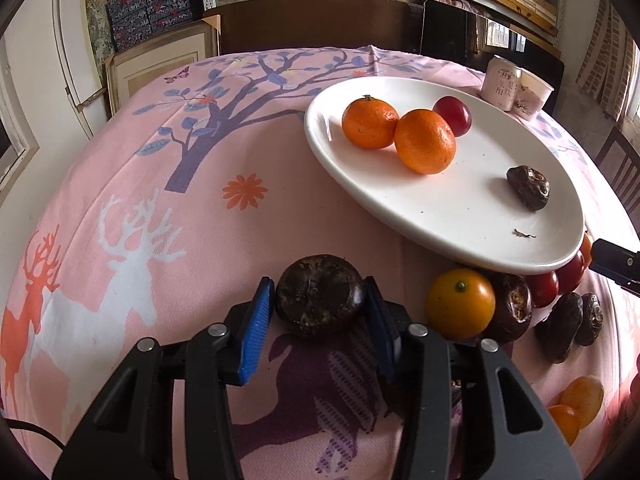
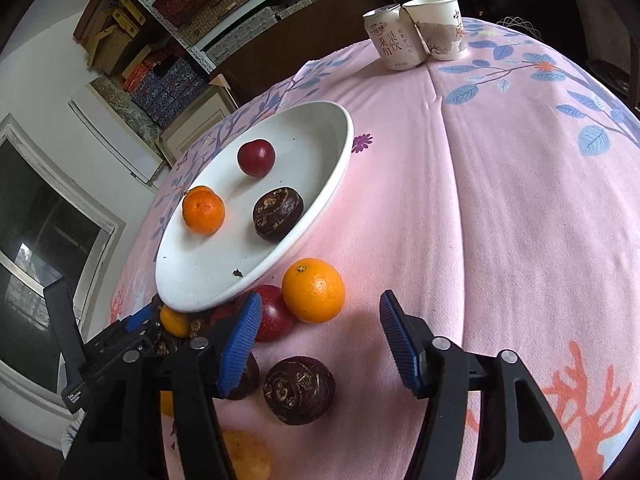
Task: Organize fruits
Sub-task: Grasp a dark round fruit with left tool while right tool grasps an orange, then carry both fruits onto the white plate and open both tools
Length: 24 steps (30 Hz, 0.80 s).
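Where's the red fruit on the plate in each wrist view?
Left wrist: the red fruit sits upper right, at the plate's far side, behind two oranges.
Right wrist: the red fruit sits upper left of centre, on the plate above the orange.
Shared landmark: the white plate, with the can beyond it.

Left claw clamping dark water chestnut, white plate beyond

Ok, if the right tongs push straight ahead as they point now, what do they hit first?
Probably nothing nearby: bare pink tablecloth lies ahead of the open right tongs. The round orange citrus fruit sits just left of that line, though depth is unclear.
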Motion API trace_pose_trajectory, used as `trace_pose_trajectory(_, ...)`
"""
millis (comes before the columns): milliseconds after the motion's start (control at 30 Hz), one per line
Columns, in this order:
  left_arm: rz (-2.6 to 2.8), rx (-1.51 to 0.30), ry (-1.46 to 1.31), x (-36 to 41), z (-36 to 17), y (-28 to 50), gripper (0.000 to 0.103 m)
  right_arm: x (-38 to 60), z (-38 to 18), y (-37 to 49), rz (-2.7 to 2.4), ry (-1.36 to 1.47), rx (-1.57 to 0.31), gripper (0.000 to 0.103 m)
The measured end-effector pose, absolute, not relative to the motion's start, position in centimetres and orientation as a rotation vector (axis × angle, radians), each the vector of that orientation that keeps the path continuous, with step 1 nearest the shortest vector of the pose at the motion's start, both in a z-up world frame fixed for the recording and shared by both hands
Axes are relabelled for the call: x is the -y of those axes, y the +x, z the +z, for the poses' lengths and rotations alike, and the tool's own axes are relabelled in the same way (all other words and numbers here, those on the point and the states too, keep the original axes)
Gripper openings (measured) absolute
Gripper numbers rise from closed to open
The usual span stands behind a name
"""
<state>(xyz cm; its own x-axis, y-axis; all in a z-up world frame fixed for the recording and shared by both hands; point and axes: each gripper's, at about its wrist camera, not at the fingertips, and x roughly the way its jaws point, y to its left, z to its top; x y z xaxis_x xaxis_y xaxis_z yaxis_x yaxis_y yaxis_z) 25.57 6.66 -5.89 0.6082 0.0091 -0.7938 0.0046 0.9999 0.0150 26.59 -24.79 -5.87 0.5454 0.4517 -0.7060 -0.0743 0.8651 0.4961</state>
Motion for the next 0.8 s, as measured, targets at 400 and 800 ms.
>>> trace_pose_trajectory(400, -0.007, -0.91, -0.007, -7.0, -5.7, 25.6, 0.042, 23.9, -6.4, 28.0, 0.343, 0.419, -0.941, 0.036)
trace_pose_trajectory(800, -0.026, -0.71, -0.031, -5.5, 0.8, 22.5, 0.042, 26.9, -0.4, 24.2, 0.261, 0.438, -0.693, 0.035)
